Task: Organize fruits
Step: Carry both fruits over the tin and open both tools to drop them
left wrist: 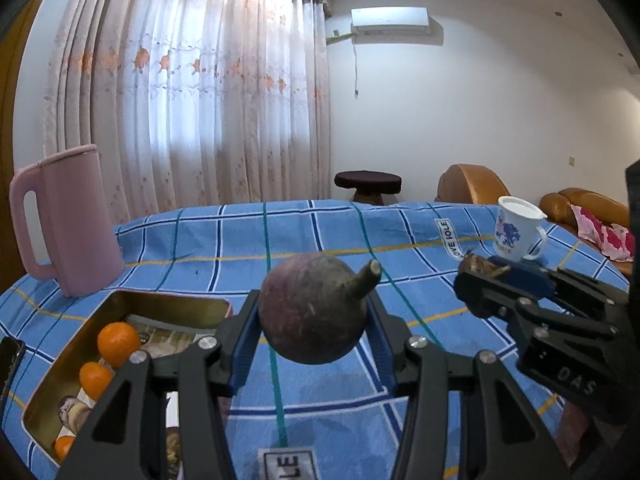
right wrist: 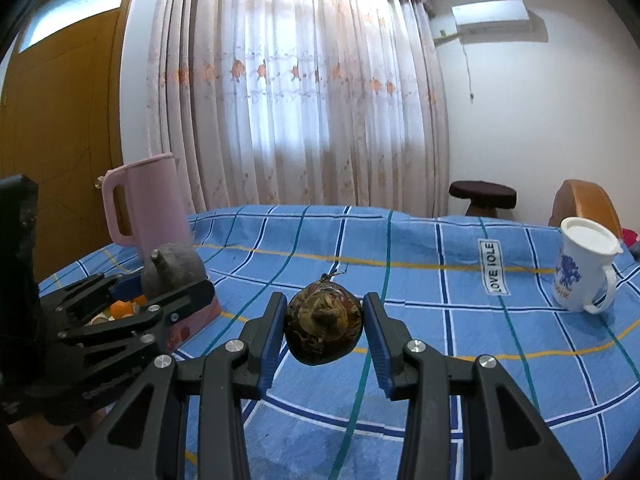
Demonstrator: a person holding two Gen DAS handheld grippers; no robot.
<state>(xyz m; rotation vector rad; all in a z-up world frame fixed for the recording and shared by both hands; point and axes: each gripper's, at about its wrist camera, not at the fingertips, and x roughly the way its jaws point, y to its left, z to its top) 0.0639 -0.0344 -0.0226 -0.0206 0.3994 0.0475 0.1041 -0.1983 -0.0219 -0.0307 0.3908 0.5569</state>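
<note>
My left gripper [left wrist: 314,320] is shut on a round purple mangosteen [left wrist: 312,308] with a thick stem, held above the blue checked cloth. In the right wrist view my right gripper [right wrist: 323,330] is shut on a dark brown mangosteen [right wrist: 324,330], its dried calyx turned toward the camera. A gold tin tray [left wrist: 168,306] lies at lower left and holds two oranges [left wrist: 118,342] and a third orange [left wrist: 64,446] partly hidden behind my left gripper. The left gripper with its fruit [right wrist: 172,270] shows at the left, over the tray. The right gripper with its fruit [left wrist: 480,266] shows at the right.
A pink jug [left wrist: 74,220] stands at the table's far left. A white mug with a blue print [left wrist: 514,232] stands at the far right. A dark phone [left wrist: 8,364] lies at the left edge. Beyond the table are a stool [left wrist: 368,184], an orange sofa and curtains.
</note>
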